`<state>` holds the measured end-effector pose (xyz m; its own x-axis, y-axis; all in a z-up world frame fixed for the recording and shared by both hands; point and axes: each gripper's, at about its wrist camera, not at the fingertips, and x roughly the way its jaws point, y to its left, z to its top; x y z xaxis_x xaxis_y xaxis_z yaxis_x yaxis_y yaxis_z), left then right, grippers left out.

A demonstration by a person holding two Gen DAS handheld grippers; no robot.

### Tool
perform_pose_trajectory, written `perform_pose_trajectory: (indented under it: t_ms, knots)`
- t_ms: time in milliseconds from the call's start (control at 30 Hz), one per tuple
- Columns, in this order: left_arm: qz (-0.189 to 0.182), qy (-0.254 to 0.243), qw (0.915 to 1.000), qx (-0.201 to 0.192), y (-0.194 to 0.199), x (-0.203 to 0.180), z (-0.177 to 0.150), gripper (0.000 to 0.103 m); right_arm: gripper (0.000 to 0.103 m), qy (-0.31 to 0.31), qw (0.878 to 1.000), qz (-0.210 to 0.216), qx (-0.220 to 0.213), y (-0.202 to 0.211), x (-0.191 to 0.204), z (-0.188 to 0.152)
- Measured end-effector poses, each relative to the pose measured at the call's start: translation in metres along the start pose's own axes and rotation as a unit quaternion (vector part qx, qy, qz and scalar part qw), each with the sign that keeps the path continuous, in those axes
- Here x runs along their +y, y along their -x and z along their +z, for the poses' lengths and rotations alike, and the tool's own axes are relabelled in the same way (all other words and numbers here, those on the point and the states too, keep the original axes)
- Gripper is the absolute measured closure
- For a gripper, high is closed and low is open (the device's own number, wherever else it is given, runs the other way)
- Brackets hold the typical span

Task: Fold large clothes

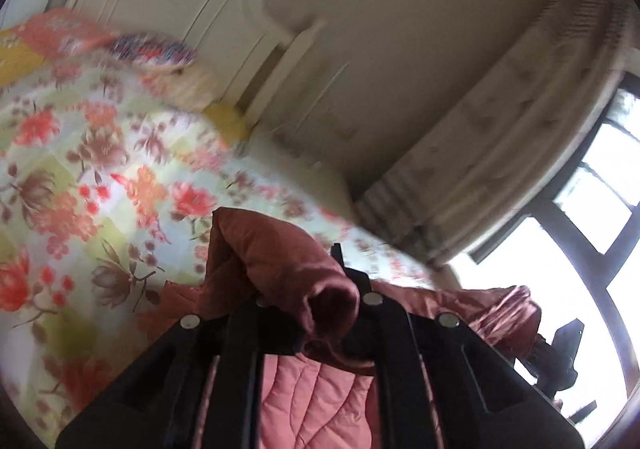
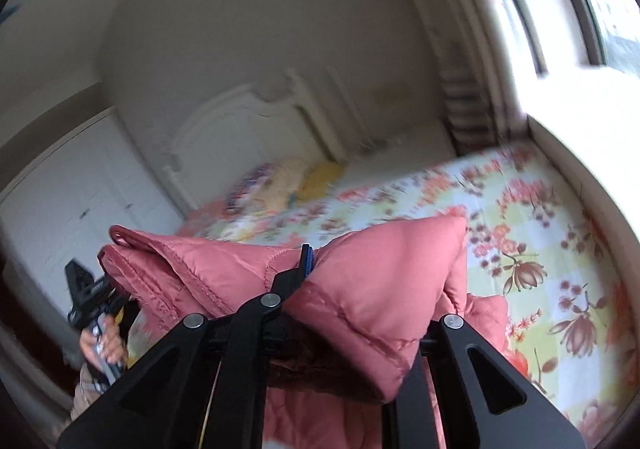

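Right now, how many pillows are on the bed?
2 that I can tell, both by the headboard: a patterned pillow and a yellow pillow, with something cream and blurry between them. The view is blurred, so more may be hidden.

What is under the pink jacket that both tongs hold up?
Under the lifted pink jacket lies the floral bedsheet, visible around it. The sheet directly below is covered by the hanging fabric and by the right tongs and left tongs.

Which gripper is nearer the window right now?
Right, as far as these views show. The right gripper holds the pink jacket on the window side; the left gripper grips the far end.
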<state>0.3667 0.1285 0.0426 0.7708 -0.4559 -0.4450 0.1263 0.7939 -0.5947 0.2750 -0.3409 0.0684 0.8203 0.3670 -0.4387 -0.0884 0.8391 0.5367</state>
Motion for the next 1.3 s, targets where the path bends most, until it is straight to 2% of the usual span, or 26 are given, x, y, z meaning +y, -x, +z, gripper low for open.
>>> perform_pose_trajectory:
  t_ms: [33, 100, 167, 200, 233, 267, 300, 333, 367, 400, 433, 467, 500, 533, 567, 667, 733, 833, 900, 933, 967, 1067, 1133, 1200, 1267, 1300]
  knots:
    - [0.019, 0.007, 0.9995, 0.025, -0.031, 0.007, 0.004, 0.087, 0.091, -0.027, 0.999, -0.016, 0.02, -0.026, -0.016, 0.006]
    - [0.042, 0.01, 0.9978, 0.051, -0.066, 0.019, 0.0, 0.085, 0.091, -0.087, 0.994, -0.044, 0.057, -0.075, -0.052, 0.006]
    - [0.049, 0.026, 0.9948, 0.085, -0.101, 0.037, -0.007, 0.064, 0.09, -0.133, 0.985, -0.066, 0.09, -0.112, -0.084, -0.005]
    - [0.045, 0.038, 0.9934, 0.099, -0.114, 0.047, -0.013, 0.057, 0.089, -0.148, 0.98, -0.074, 0.106, -0.123, -0.096, -0.015]
    - [0.035, 0.044, 0.993, 0.104, -0.122, 0.055, -0.02, 0.045, 0.087, -0.163, 0.976, -0.077, 0.12, -0.135, -0.107, -0.023]
    - [0.02, 0.039, 0.9939, 0.102, -0.125, 0.059, -0.026, 0.038, 0.086, -0.175, 0.974, -0.068, 0.125, -0.14, -0.115, -0.033]
    - [0.011, 0.026, 0.9953, 0.092, -0.124, 0.061, -0.031, 0.035, 0.086, -0.18, 0.976, -0.043, 0.111, -0.142, -0.124, -0.04]
    - [0.004, 0.008, 0.9967, 0.081, -0.121, 0.057, -0.034, 0.026, 0.084, -0.181, 0.978, -0.028, 0.102, -0.139, -0.126, -0.043]
    - [-0.001, -0.005, 0.9969, 0.078, -0.12, 0.053, -0.036, 0.011, 0.082, -0.187, 0.978, -0.004, 0.092, -0.135, -0.131, -0.047]
    - [-0.004, -0.028, 0.9972, 0.069, -0.115, 0.045, -0.036, 0.005, 0.08, -0.193, 0.977, 0.012, 0.086, -0.131, -0.133, -0.048]
    - [0.0, -0.04, 0.9974, 0.06, -0.11, 0.039, -0.038, 0.002, 0.073, -0.198, 0.976, 0.034, 0.079, -0.126, -0.135, -0.05]
    - [0.006, -0.046, 0.9976, 0.052, -0.11, 0.039, -0.038, 0.002, 0.056, -0.204, 0.975, 0.061, 0.071, -0.123, -0.138, -0.051]
    - [0.006, -0.045, 0.9979, 0.047, -0.108, 0.038, -0.038, 0.002, 0.043, -0.212, 0.97, 0.104, 0.057, -0.118, -0.142, -0.052]
    - [0.002, -0.036, 0.9984, 0.043, -0.104, 0.042, -0.037, 0.002, 0.016, -0.219, 0.965, 0.14, 0.039, -0.11, -0.143, -0.051]
    - [0.003, -0.022, 0.9991, 0.037, -0.098, 0.045, -0.036, 0.002, 0.015, -0.224, 0.961, 0.16, 0.008, -0.098, -0.146, -0.051]
    - [0.025, 0.024, 0.9994, 0.0, -0.074, 0.047, -0.027, 0.003, 0.015, -0.248, 0.954, 0.168, -0.024, -0.078, -0.153, -0.052]
    - [0.041, 0.011, 0.9989, -0.021, -0.059, 0.03, -0.012, 0.003, 0.013, -0.231, 0.963, 0.133, -0.039, -0.063, -0.148, -0.048]
    - [0.084, -0.068, 0.993, -0.046, -0.048, -0.024, 0.007, 0.002, 0.013, -0.151, 0.984, 0.078, -0.05, -0.048, -0.115, -0.029]
    - [0.137, -0.138, 0.9797, -0.048, -0.058, -0.062, 0.011, 0.002, 0.013, -0.081, 0.995, 0.033, -0.043, -0.051, -0.077, -0.011]
    - [0.171, -0.184, 0.9671, -0.039, -0.069, -0.085, 0.007, 0.002, 0.013, -0.058, 0.997, 0.018, -0.038, -0.057, -0.064, -0.006]
    - [0.187, -0.214, 0.9584, -0.031, -0.081, -0.099, 0.003, 0.002, 0.013, -0.022, 0.999, -0.011, -0.024, -0.07, -0.04, 0.0]
    - [0.227, -0.298, 0.9273, 0.0, -0.116, -0.129, -0.019, 0.002, 0.013, 0.058, 0.996, -0.068, 0.02, -0.115, 0.013, 0.003]
    - [0.254, -0.333, 0.9077, 0.018, -0.137, -0.13, -0.032, 0.002, 0.013, 0.103, 0.99, -0.088, 0.041, -0.146, 0.036, -0.005]
    - [0.28, -0.351, 0.8932, 0.025, -0.154, -0.123, -0.038, 0.002, 0.019, 0.149, 0.981, -0.11, 0.063, -0.18, 0.06, -0.019]
    - [0.32, -0.367, 0.8729, 0.025, -0.169, -0.101, -0.042, 0.002, 0.037, 0.177, 0.973, -0.119, 0.093, -0.212, 0.071, -0.026]
    - [0.335, -0.369, 0.8665, 0.027, -0.174, -0.09, -0.043, 0.002, 0.04, 0.189, 0.967, -0.124, 0.118, -0.229, 0.075, -0.033]
